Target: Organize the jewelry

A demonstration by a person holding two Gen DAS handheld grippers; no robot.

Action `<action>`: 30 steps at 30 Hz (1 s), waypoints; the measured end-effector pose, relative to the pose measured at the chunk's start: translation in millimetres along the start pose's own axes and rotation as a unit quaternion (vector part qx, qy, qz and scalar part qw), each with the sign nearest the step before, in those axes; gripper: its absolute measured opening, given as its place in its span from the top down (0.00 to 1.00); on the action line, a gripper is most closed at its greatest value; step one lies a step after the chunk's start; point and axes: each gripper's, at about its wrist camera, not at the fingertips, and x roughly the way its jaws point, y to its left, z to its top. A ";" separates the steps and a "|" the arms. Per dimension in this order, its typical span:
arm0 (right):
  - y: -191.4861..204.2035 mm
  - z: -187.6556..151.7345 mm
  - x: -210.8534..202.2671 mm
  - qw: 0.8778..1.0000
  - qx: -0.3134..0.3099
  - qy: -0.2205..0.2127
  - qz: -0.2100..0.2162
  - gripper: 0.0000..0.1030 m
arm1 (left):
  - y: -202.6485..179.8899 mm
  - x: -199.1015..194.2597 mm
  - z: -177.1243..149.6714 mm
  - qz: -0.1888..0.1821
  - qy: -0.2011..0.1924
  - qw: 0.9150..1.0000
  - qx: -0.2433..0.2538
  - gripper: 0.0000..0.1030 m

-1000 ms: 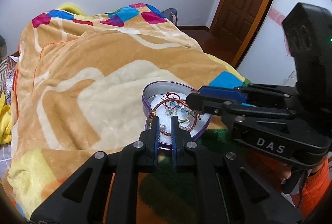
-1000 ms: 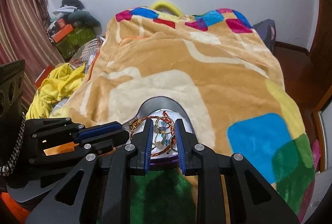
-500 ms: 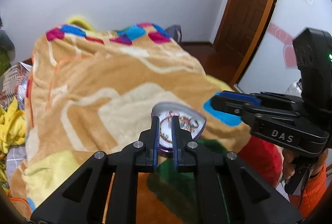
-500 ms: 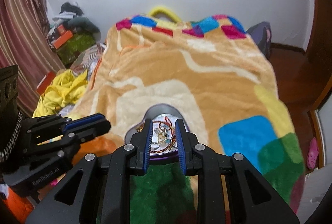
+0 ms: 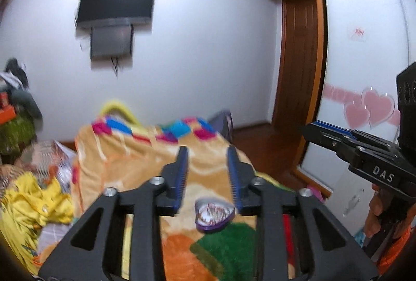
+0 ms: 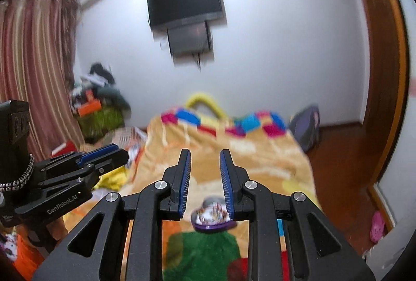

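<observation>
While the left gripper (image 5: 206,151) points out across the bed in the left wrist view, its jaws are opening, parted to a moderate gap with nothing between the blue pads; the heart-shaped tin (image 5: 214,214) holding tangled jewelry lies far below on the blanket (image 5: 124,164), seen at about five o'clock from the fingertips and clear of both fingers. At three o'clock the right gripper (image 5: 310,128) reaches in from the frame edge, a hand (image 5: 375,213) beneath it. Seen from the right wrist, the right gripper (image 6: 205,152) also has its jaws opening, narrowly parted and empty, and the same tin (image 6: 213,216) sits on the blanket (image 6: 260,158) at about six o'clock, partly behind the right finger. At nine o'clock the left gripper (image 6: 122,152) juts in, well apart from the tin
</observation>
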 end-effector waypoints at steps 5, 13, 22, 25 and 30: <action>25.5 6.3 -48.1 0.996 -0.022 -0.085 -0.026 0.53 | -9.2 -49.5 8.7 0.022 -0.062 0.998 0.009 0.40; 48.5 4.1 -64.6 0.987 -0.053 -0.128 -0.080 0.19 | -14.0 -79.7 3.1 0.045 -0.091 0.995 0.011 0.05; 58.2 -5.4 -64.3 0.987 -0.059 -0.110 -0.102 0.18 | -13.7 -89.3 -6.5 0.047 -0.080 0.996 -0.003 0.03; 58.9 -6.7 -68.0 0.987 -0.061 -0.107 -0.102 0.18 | -13.0 -88.8 -8.7 0.046 -0.075 0.996 -0.009 0.03; 55.7 -10.4 -73.5 0.988 -0.059 -0.105 -0.098 0.18 | -11.6 -84.9 -9.6 0.049 -0.070 0.996 -0.008 0.03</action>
